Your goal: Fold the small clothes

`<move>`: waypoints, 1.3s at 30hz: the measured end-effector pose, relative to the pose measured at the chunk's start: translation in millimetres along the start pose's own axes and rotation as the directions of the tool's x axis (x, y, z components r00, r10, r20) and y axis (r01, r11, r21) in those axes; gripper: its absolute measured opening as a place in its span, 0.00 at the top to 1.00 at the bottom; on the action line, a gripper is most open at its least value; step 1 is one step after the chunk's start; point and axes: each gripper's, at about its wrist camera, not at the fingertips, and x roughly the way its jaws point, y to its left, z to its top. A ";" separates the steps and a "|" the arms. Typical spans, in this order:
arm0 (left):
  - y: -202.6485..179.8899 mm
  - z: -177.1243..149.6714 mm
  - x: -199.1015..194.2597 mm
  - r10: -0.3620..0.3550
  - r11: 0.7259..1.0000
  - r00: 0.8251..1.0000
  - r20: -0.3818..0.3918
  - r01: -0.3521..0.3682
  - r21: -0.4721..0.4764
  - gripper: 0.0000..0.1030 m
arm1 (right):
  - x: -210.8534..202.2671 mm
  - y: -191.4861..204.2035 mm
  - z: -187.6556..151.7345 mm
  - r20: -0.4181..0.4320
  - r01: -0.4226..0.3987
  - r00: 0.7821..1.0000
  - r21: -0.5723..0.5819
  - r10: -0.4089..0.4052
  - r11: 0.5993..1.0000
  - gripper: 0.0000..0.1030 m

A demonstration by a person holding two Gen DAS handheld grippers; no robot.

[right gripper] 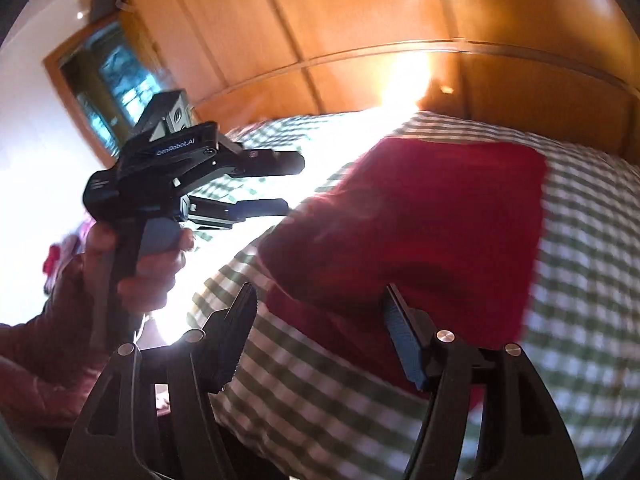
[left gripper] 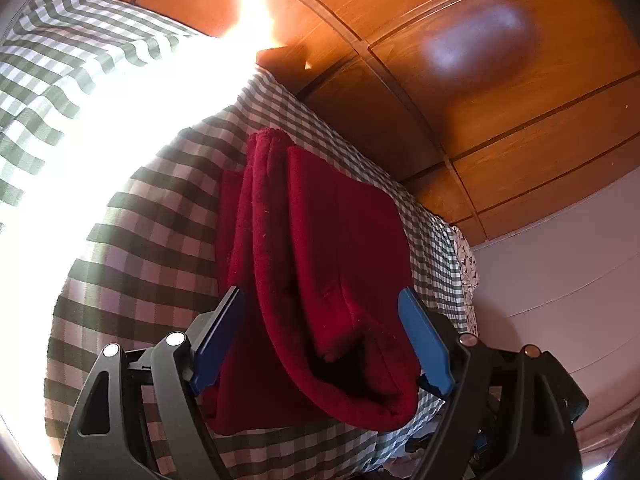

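Checked bedspread point(left gripper: 120, 240) under folded red cloth point(left gripper: 320, 240)

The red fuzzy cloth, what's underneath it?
The folded red fuzzy cloth lies on a green-and-white checked bedcover, which shows all round it. Whatever sits directly beneath the cloth is covered.

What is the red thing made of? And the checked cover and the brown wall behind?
Red cloth: soft, fuzzy fabric, probably fleece or terry; its nap shows lint specks. Checked cover: thin woven cloth, matte. Brown panels: wood or wood veneer, glossy, with visible grain and glare.
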 end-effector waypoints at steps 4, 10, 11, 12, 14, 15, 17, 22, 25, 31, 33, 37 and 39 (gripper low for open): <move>-14.5 -1.5 13.5 0.016 1.000 0.999 -0.043 -0.014 0.025 0.25 | -28.2 -32.5 -21.0 0.027 0.081 0.996 0.093 -0.084 0.992 0.38; -31.3 -4.6 40.7 0.137 0.986 0.987 -0.082 -0.127 0.107 0.81 | -37.4 -44.2 -29.0 0.050 0.113 0.991 0.126 -0.120 0.986 0.38; -33.2 -6.0 39.3 0.159 0.981 0.985 -0.063 -0.151 0.125 0.82 | -29.2 -39.8 -25.9 0.047 0.110 0.992 0.120 -0.117 0.987 0.38; -34.1 -7.3 34.4 0.164 0.978 0.986 -0.038 -0.157 0.135 0.84 | -23.8 -37.5 -25.8 0.033 0.108 0.993 0.114 -0.112 0.988 0.40; -35.5 -10.6 22.0 0.174 0.974 0.985 -0.004 -0.171 0.150 0.85 | -10.3 -28.5 -25.2 0.007 0.095 0.995 0.084 -0.096 0.992 0.44; -35.0 -15.5 13.5 0.179 0.971 0.984 0.014 -0.179 0.160 0.86 | -6.9 -19.6 -26.2 -0.002 0.082 0.997 0.065 -0.082 0.994 0.44; -29.7 -21.1 0.6 0.206 0.961 0.978 0.040 -0.210 0.178 0.86 | -1.1 -6.5 -30.7 -0.020 0.052 0.998 0.028 -0.052 0.998 0.44; -4.9 -35.0 19.7 0.389 0.900 0.920 0.044 -0.390 0.195 0.69 | 37.5 6.9 -48.9 -0.111 0.054 0.992 0.012 -0.052 0.998 0.44; -14.8 -40.7 18.8 0.463 0.849 0.878 0.124 -0.479 0.223 0.49 | 47.8 14.1 -52.7 -0.114 0.105 0.987 -0.038 -0.109 0.994 0.44; -35.7 -42.0 5.5 0.504 0.808 0.837 0.215 -0.544 0.226 0.42 | 14.5 11.9 -33.6 -0.136 0.010 0.991 -0.050 -0.017 0.999 0.43; -45.5 -39.3 -2.5 0.494 0.808 0.830 0.260 -0.549 0.216 0.41 | -7.2 3.9 -17.7 -0.079 0.025 0.996 -0.037 -0.028 0.999 0.43; -70.4 -31.6 -3.3 0.468 0.801 0.827 0.312 -0.546 0.247 0.40 | -23.0 -26.4 16.5 0.014 0.120 0.993 0.035 -0.121 0.992 0.43; -79.5 -31.4 1.4 0.470 0.779 0.820 0.327 -0.560 0.284 0.40 | -19.9 -40.7 32.1 0.034 0.180 0.983 0.070 -0.183 0.981 0.43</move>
